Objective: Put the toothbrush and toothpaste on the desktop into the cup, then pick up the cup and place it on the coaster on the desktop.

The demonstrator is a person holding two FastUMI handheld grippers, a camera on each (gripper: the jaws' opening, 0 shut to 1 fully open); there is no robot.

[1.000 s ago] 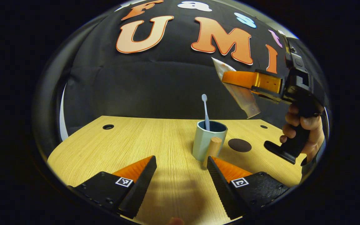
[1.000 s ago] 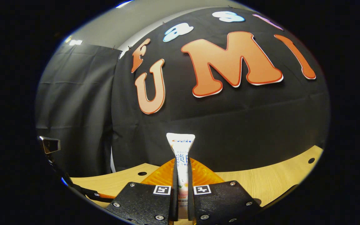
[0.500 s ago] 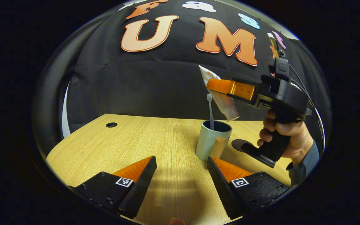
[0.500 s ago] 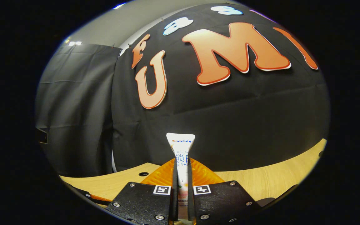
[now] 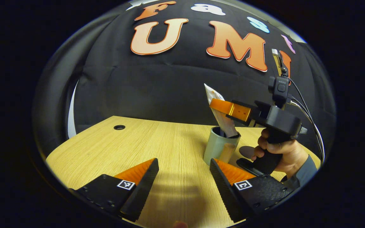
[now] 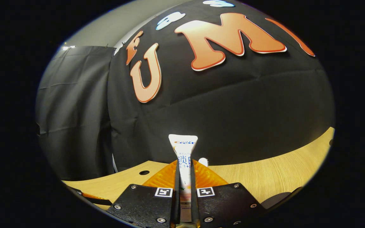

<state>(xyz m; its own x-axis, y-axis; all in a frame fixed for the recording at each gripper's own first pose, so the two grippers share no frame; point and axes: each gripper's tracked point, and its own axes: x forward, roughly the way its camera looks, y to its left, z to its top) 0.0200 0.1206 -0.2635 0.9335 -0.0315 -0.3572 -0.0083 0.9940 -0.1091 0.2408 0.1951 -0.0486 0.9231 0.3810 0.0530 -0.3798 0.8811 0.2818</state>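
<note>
A pale cup (image 5: 215, 148) with a wooden handle (image 5: 229, 152) stands on the wooden desktop (image 5: 144, 148), just beyond my left gripper (image 5: 184, 161). That gripper is open and holds nothing. My right gripper (image 5: 221, 106), held by a hand (image 5: 280, 155), is shut on the white toothpaste tube (image 5: 223, 122). The tube hangs tilted with its lower end inside the cup. In the right gripper view the tube (image 6: 184, 155) stands pinched between the fingers of the right gripper (image 6: 184, 190), and the toothbrush's white head (image 6: 203, 161) peeks out beside it. A dark round coaster (image 5: 246, 151) lies right of the cup, partly behind the hand.
Small round holes sit in the desktop at the far left (image 5: 119, 127) and near its back edge (image 6: 144, 172). Black cloth walls the booth behind the table. Bare wood stretches left of the cup.
The right gripper has brought the toothpaste left and down, and its lower end has entered the cup. In the left gripper view the tube now covers the toothbrush. The left gripper stays open.
</note>
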